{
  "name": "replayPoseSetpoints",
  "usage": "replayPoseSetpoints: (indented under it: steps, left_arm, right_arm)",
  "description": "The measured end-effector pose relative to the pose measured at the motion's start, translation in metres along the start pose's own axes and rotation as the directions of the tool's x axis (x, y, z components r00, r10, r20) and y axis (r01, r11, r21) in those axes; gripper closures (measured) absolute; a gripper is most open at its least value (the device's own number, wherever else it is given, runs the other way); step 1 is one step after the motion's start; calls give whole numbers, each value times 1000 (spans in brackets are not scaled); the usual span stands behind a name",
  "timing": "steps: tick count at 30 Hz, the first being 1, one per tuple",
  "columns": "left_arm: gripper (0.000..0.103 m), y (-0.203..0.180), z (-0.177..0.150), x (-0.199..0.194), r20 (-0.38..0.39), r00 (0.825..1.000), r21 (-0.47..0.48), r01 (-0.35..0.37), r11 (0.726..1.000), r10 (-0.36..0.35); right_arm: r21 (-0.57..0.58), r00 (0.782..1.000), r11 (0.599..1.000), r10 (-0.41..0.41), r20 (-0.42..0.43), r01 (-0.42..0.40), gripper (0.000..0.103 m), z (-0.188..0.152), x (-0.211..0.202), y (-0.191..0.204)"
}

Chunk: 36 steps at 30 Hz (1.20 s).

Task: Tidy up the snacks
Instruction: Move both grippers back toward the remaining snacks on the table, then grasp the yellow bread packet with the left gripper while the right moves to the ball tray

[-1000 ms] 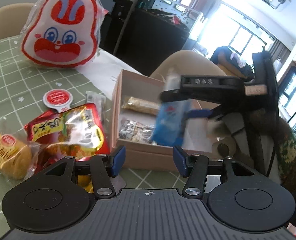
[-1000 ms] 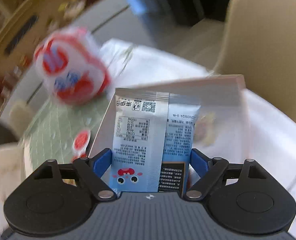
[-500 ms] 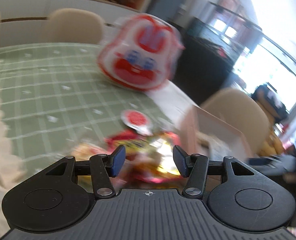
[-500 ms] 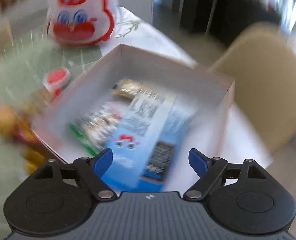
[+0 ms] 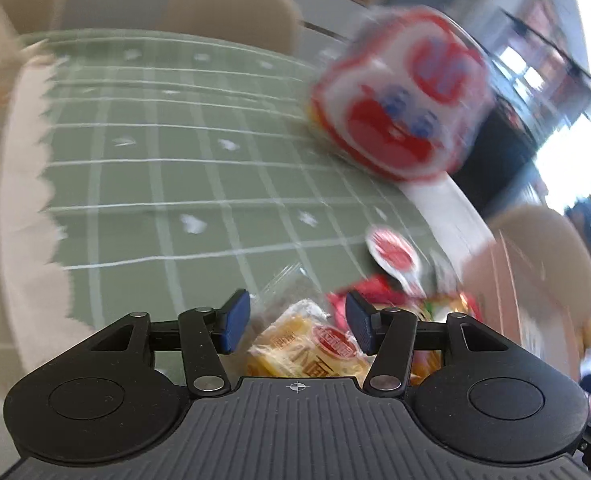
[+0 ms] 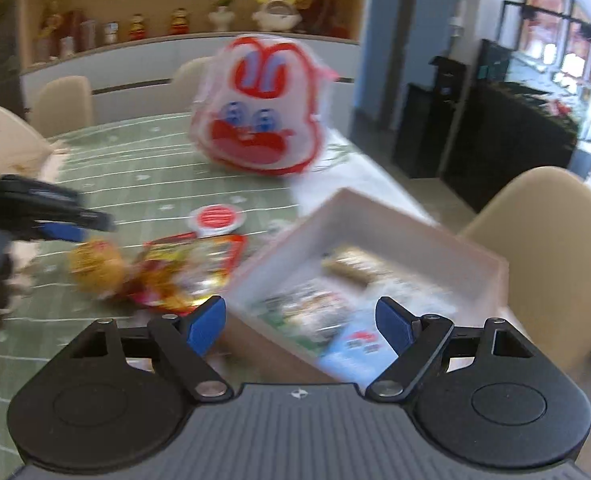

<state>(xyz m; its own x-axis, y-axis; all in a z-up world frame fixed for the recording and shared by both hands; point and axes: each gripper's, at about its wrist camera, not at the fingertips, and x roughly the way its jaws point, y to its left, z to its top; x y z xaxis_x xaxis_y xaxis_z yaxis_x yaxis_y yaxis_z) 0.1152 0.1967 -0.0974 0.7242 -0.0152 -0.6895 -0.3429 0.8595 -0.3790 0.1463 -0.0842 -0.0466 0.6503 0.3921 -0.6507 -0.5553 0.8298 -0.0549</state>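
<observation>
My left gripper [image 5: 297, 326] is open and hovers over a yellow bun pack [image 5: 309, 346], which lies between its jaws; the gripper also shows in the right wrist view [image 6: 61, 220]. A red-and-yellow snack bag [image 5: 435, 308] lies to the right of the bun. My right gripper [image 6: 301, 324] is open and empty above the near edge of the cardboard box [image 6: 399, 220]. The box holds a blue packet [image 6: 355, 346], a printed packet [image 6: 307, 308] and a tan bar [image 6: 355, 266]. The yellow bun [image 6: 95, 266] and the red bag [image 6: 191, 272] lie left of the box.
A big rabbit-face bag [image 6: 259, 112] stands at the back of the green checked tablecloth [image 5: 155, 152]. A small red-lidded cup [image 6: 215, 218] lies between it and the snacks. Beige chairs [image 6: 555, 260] stand around the table.
The right gripper has let the blue packet go into the box and has drawn back, open. The left gripper has swung left from the box to over the yellow bun pack.
</observation>
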Motion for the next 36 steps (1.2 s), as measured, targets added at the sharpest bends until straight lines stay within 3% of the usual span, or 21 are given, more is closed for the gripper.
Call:
replayPoseSetpoints:
  steps: [4,7,9,11,13,17,19,22,24,26,27,28,32,36]
  left_arm:
    - [46,-26,-20,-1,-63,996,185,76,980,-66]
    - [46,-40,-41,-10,-93,993,347,100,933,-72]
    - [46,-41,-52,-19,-122,988,404,137,904,-95]
    - [47,-38,-59,-29,-148,981,407,179,896,-128]
    - [48,-31,-63,-42,-140,981,382,178,907,-133]
    - [49,-17,-61,-72,-59,998,289,33,957,-17]
    - [49,-8,-58,-84,-56,998,215,0,977,13]
    - [49,3,-63,-97,-112,993,88,56,995,-46]
    - [49,-1,-68,-97,-146,986,58,85,995,-76]
    - [49,-7,-72,-92,-150,986,72,91,993,-79]
    - [49,-11,-74,-89,-147,987,83,78,993,-66]
    - [49,-16,-74,-85,-144,988,93,68,993,-54]
    - [49,-41,-75,-64,-143,989,184,60,981,-33]
    - [40,-74,-86,-46,-117,992,394,11,919,38]
  right_arm:
    - [0,995,996,95,-42,-95,20,-11,1,26]
    - [-9,987,990,142,-80,-144,20,-23,4,41]
    - [-16,983,987,156,-100,-158,20,-29,10,48]
    - [-10,979,986,164,-120,-167,21,-33,17,51]
    - [1,977,985,169,-133,-171,25,-36,29,54]
    - [-19,979,988,152,-133,-156,45,-37,49,63]
    - [-32,983,989,139,-124,-144,45,-36,53,66]
    - [-37,983,988,142,-116,-147,46,-35,54,69]
    - [-38,980,986,157,-124,-163,46,-37,50,68]
    - [-33,975,983,174,-135,-180,47,-43,42,65]
    - [-30,974,982,178,-140,-184,71,-47,37,63]
    - [-22,970,981,187,-157,-193,76,-51,32,61]
    - [19,971,986,166,-171,-166,76,-73,5,45]
    - [40,978,993,113,-177,-107,76,-94,-14,28]
